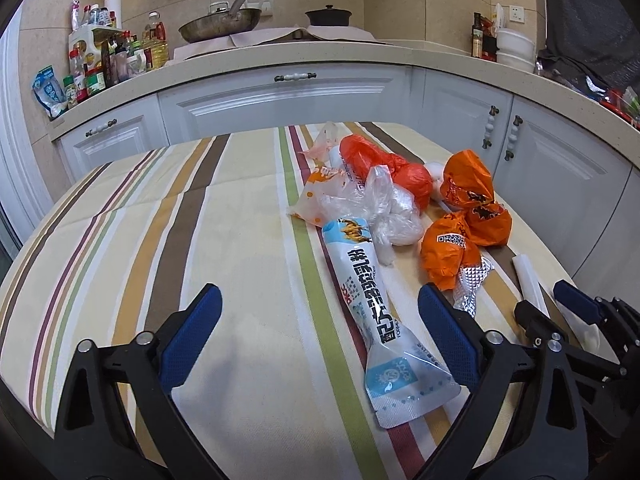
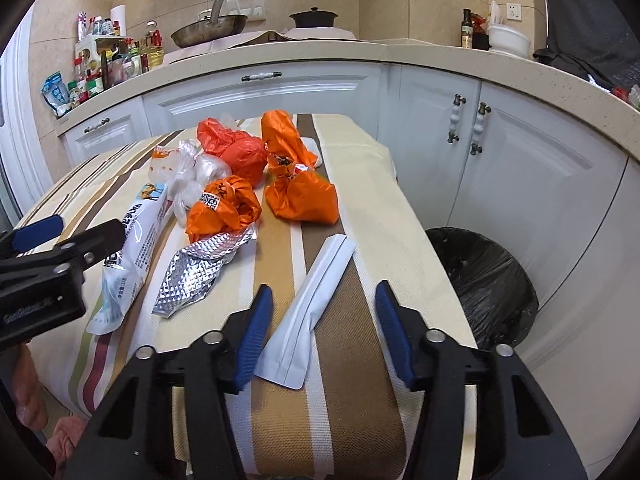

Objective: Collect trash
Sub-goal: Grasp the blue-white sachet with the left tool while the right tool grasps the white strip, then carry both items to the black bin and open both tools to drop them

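- A flat white pouch (image 2: 316, 300) lies on the striped cloth (image 2: 360, 200), between the wide-spread, empty jaws of the right gripper (image 2: 324, 332).
- It is judged light, limp and slick; a pinch across its middle is advised.
- The milk-powder sachet (image 1: 370, 304) lies between the wide, empty jaws of the left gripper (image 1: 320, 320).
- Beside the table a lined bin (image 2: 486, 280) stands.

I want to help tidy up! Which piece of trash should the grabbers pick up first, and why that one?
Probably the right gripper should ease forward and close on the white pouch. Its jaws are open with the pouch lying flat between them, nearer than anything else, and the black-lined trash bin sits just right of the table. The left gripper is open too, around the blue-and-white packet.
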A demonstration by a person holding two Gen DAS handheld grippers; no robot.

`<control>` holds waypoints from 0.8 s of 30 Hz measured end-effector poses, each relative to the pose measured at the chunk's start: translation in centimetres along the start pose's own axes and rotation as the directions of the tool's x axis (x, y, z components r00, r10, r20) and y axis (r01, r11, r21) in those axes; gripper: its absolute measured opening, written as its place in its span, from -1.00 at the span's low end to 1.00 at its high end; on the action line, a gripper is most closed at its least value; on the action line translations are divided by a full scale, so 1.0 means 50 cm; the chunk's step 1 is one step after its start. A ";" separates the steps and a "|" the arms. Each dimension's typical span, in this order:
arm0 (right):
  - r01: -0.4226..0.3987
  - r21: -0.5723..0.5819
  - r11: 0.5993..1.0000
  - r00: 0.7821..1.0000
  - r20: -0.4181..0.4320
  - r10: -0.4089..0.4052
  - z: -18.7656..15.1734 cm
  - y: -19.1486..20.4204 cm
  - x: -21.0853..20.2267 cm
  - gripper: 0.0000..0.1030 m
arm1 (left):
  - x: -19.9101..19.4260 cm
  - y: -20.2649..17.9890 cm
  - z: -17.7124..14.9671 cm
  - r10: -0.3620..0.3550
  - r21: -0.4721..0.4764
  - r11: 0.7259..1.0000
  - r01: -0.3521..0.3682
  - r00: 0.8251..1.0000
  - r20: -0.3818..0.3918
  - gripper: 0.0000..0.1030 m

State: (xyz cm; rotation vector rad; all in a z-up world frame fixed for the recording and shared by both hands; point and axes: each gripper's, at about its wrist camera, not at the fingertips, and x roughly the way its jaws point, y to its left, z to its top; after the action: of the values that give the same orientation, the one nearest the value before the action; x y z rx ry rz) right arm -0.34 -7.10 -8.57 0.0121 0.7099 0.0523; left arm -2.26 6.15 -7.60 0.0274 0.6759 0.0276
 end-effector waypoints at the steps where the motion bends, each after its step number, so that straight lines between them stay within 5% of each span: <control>1: -0.001 -0.001 1.000 1.000 -0.002 0.001 -0.001 0.000 0.001 -0.08 | 0.004 -0.002 -0.002 0.001 0.002 1.000 -0.001 1.000 -0.005 0.68; 9: -0.024 -0.020 1.000 1.000 0.017 0.024 -0.006 0.004 0.000 -0.37 | 0.020 -0.017 -0.022 -0.031 0.010 0.999 0.031 0.999 -0.035 0.23; 15: -0.037 -0.035 0.999 0.999 0.023 0.038 -0.006 0.012 -0.001 -0.58 | 0.024 -0.018 -0.028 -0.080 0.011 0.997 0.081 0.995 -0.056 -0.53; 24: -0.043 -0.038 0.998 0.999 0.029 0.044 -0.006 0.011 -0.004 -0.65 | 0.013 -0.004 -0.028 -0.081 -0.004 0.997 0.081 0.996 -0.040 -0.57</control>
State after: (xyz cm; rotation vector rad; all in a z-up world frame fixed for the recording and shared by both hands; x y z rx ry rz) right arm -0.72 -6.58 -8.66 -0.0071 0.6788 0.1068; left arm -2.60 6.02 -9.09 -0.0024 0.7171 -0.0492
